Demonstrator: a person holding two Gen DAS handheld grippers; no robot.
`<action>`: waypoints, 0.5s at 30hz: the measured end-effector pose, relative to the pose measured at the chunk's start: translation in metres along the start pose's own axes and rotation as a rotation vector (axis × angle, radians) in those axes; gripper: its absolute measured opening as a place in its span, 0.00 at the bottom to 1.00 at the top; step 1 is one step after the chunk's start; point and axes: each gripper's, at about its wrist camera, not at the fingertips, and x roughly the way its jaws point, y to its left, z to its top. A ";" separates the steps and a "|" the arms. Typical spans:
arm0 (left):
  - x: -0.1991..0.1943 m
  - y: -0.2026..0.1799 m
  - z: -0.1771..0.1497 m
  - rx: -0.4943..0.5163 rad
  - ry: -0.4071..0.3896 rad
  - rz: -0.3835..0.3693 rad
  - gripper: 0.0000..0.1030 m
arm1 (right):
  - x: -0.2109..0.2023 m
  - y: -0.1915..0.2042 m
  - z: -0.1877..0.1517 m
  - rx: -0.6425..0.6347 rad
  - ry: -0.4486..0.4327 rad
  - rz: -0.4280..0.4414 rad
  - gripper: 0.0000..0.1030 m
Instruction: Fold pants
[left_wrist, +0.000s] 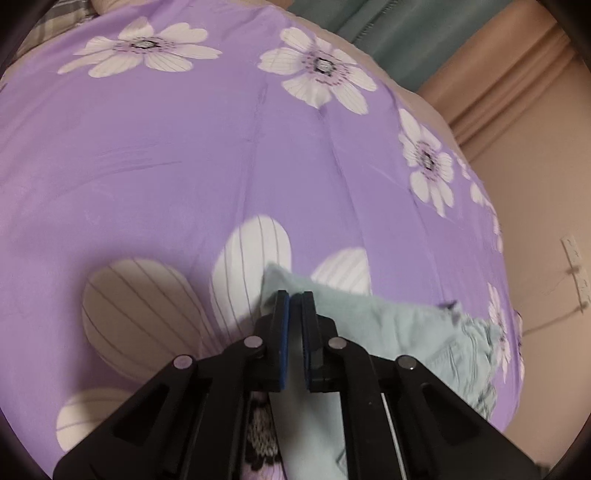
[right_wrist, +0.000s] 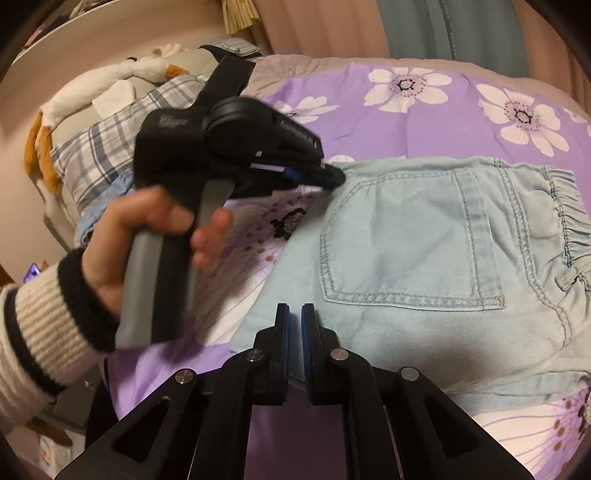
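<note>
In the right wrist view, a hand (right_wrist: 147, 236) in a striped cuff (right_wrist: 44, 332) at 9 o'clock grips the handle of the left gripper (right_wrist: 334, 175). Its tip meets the pants (right_wrist: 406, 240) at their upper left corner, at about 11 o'clock of the garment. The pants, pale blue denim with a back pocket (right_wrist: 402, 236) up, lie flat on the bed (right_wrist: 424, 125), over a purple flowered cover, filling the frame from centre to 3 o'clock; the elastic waistband (right_wrist: 565, 214) is at 3 o'clock. The right gripper (right_wrist: 294, 314) at 6 o'clock has its jaws pressed nearly together on the near hem of the pants.

In the left wrist view, the left gripper (left_wrist: 290, 301) at 6 o'clock has its jaws closed on a corner of the pants (left_wrist: 388, 332), whose cloth runs between the pads and spreads toward 4 o'clock over the bed (left_wrist: 184, 166).
</note>
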 end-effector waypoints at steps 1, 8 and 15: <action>-0.001 0.000 0.003 -0.017 0.004 0.010 0.12 | 0.000 0.001 0.000 0.007 0.000 0.003 0.07; -0.043 -0.007 -0.019 0.039 -0.035 0.027 0.46 | -0.040 -0.012 0.004 0.032 -0.040 0.009 0.08; -0.070 -0.049 -0.069 0.213 -0.028 -0.041 0.45 | -0.080 -0.072 0.023 0.134 -0.141 -0.239 0.09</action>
